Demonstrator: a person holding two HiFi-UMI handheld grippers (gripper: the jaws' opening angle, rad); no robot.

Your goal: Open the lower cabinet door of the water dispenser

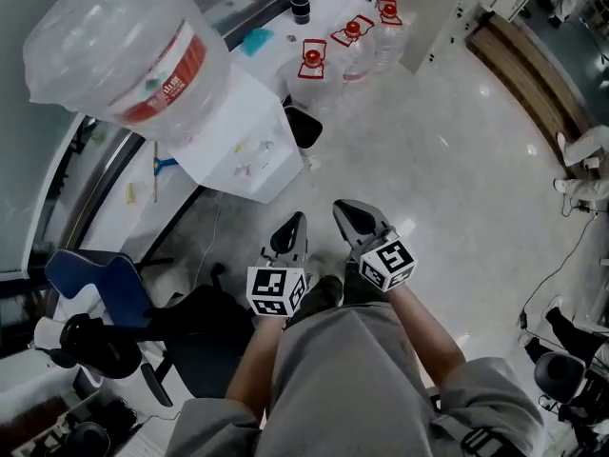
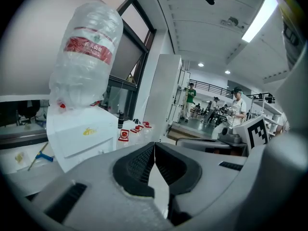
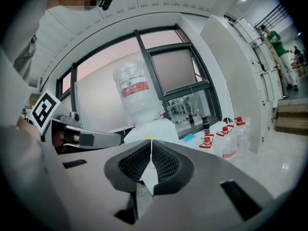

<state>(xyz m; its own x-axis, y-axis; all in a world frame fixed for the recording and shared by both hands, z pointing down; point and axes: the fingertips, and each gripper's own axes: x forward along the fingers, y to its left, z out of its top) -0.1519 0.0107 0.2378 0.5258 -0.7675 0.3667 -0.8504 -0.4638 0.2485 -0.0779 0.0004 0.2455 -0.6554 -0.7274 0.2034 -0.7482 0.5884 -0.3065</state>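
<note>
Jaws of the left gripper and the right gripper are pressed together on nothing, probably for approach. The water dispenser, topped by a bottle, is seen ahead-left, well apart; its lower cabinet door is hidden.

I count one water dispenser, one large jug upended on it, three small bottles with red caps, one dark flask, one blue chair, and my two grippers: one left gripper, one right gripper; in the far hall, at least two people standing
</note>
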